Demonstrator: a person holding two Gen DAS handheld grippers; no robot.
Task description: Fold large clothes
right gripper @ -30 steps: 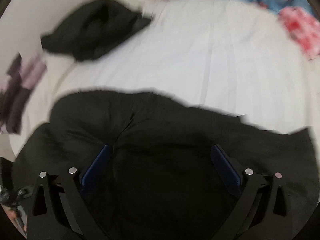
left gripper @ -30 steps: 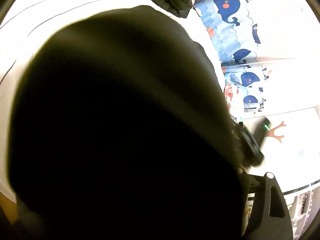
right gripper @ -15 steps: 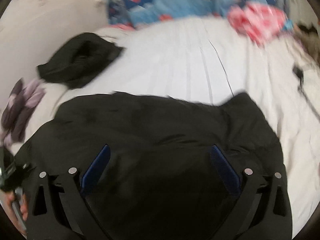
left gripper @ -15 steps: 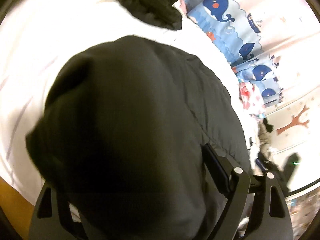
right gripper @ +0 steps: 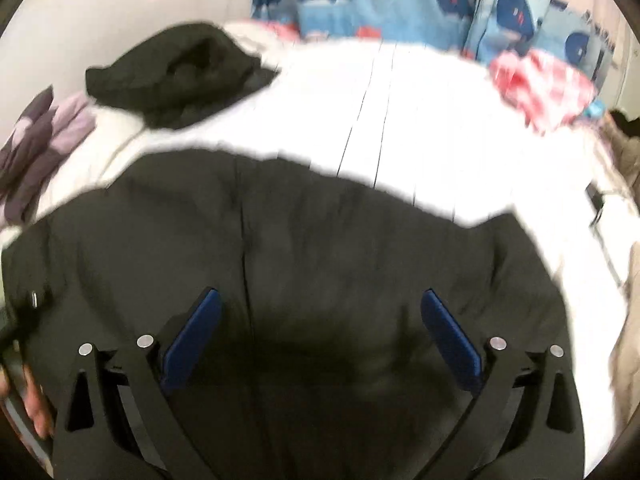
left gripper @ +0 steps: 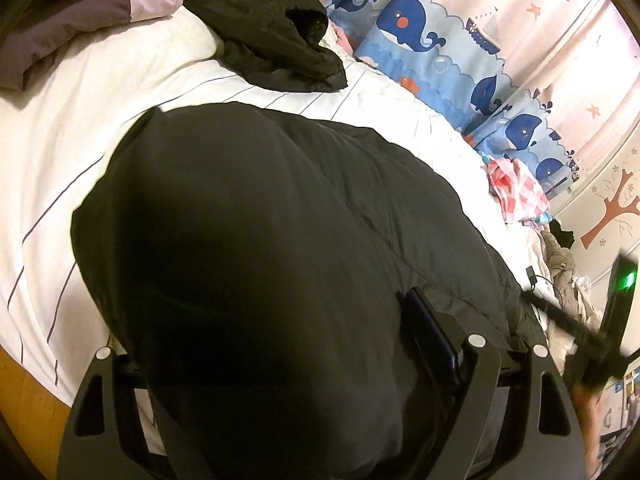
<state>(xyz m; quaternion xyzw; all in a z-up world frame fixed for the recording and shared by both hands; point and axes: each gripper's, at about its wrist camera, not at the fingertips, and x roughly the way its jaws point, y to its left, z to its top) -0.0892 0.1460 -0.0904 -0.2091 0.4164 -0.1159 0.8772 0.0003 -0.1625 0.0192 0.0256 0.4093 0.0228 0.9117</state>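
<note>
**Black padded jacket spread on the bed, both grippers wide**

Across the lower half of both views lies a large black padded jacket (left gripper: 288, 264), spread on a white bed sheet (left gripper: 60, 152) with thin dark stripes. Seen from the left wrist, the jacket bulges up between the fingers of the left hand-held gripper (left gripper: 280, 344); the jaws stand wide, the right blue pad shows against the fabric at lower right, and the left finger is mostly hidden behind the cloth. Whether the pads press on the jacket cannot be told.

From the right wrist, the right hand-held gripper (right gripper: 320, 320) is wide open, its two blue pads set well apart over the jacket, with dark fabric filling the space between them and no fold pinched. A seam runs up the jacket just right of the left pad.

At upper left of both frames a second black garment (right gripper: 180, 76) lies crumpled on the sheet, with purple bedding (left gripper: 80, 16) beside it. A whale-print curtain (left gripper: 432, 52) hangs along the far edge of the bed, and a red-and-white cloth (right gripper: 544, 88) sits at upper right.
</note>
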